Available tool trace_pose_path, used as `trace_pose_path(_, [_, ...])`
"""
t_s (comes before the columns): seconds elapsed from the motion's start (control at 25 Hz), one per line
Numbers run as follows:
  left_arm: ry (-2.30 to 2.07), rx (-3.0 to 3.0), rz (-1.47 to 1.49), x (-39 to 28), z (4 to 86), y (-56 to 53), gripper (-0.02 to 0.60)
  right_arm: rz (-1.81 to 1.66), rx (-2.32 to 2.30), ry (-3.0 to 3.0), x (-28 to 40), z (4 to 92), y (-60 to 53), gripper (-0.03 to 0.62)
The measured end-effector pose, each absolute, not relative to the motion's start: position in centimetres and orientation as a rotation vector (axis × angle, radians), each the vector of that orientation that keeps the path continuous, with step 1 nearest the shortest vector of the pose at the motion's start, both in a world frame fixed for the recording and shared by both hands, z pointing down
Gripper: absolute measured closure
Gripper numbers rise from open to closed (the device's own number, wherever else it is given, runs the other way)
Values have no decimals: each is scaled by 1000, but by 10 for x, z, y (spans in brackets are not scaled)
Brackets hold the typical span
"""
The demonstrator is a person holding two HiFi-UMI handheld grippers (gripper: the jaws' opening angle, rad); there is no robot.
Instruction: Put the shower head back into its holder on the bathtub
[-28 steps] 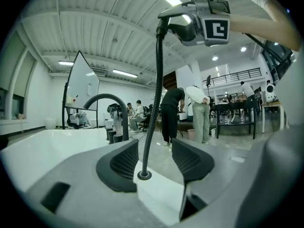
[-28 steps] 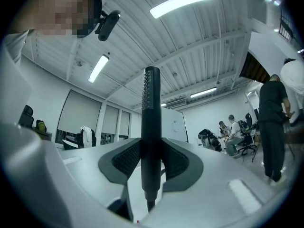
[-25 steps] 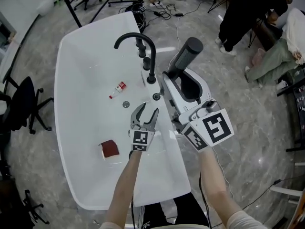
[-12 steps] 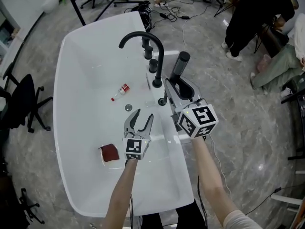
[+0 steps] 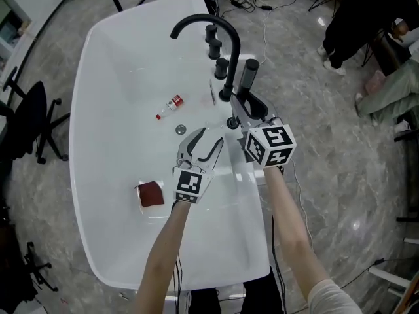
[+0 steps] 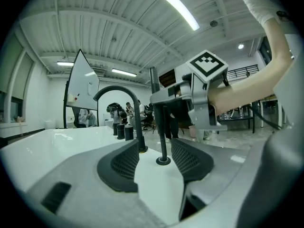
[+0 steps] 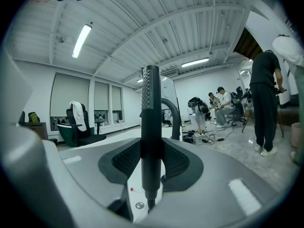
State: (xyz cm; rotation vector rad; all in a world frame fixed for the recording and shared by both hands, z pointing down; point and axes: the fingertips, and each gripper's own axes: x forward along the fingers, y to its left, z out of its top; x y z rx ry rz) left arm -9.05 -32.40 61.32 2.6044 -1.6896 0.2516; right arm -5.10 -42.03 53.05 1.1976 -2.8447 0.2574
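At the bottom of the head view two bare forearms reach up over the white bathtub (image 5: 252, 231). The left gripper (image 5: 208, 139) hovers at mid-frame over the tub's right rim, its fingers (image 6: 126, 163) spread apart with nothing pressed between them. In its own view the round holder (image 6: 163, 160) sits on the rim just beyond them. Just right of it, the right gripper (image 5: 247, 102) has its fingers (image 7: 178, 164) closed on the dark shower head (image 5: 249, 77), which stands upright above the rim. A thin dark stem runs from its lower end down to the holder, so the handle is not seated yet. Inside the tub lie a dark red block (image 5: 150, 193) at lower left, the drain (image 5: 181, 129) and a small red-capped bottle (image 5: 170, 105). Beyond them arches the black faucet (image 5: 206, 25) – past it, at the upper right, are people (image 5: 353, 12) on the grey floor.
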Motion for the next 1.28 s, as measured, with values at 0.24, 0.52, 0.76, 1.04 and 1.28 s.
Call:
trace_pose_path(0.24, [-1732,2566,132,-94,608,-327,373,274,1193,-2786,-50,576,-422,457])
trace_pose_path(0.52, [-1719,2542,116,-102,622,-316,373,281,1165,-2700,-50,624,-417,459])
trace_pose_path(0.76, [-1723,2503,105,-103,630,-307,373,230,1157,-2667,-52,637,-407,461])
trace_pose_path(1.04, [-1730,2472,41,-102,600,-312,366,431,1153,-2551,-40,659,-398,464])
trace_pose_path(1.28, [-1751,2478,-83,-115,533,-315,356,590,1159,-2505,-32,630,-385,474])
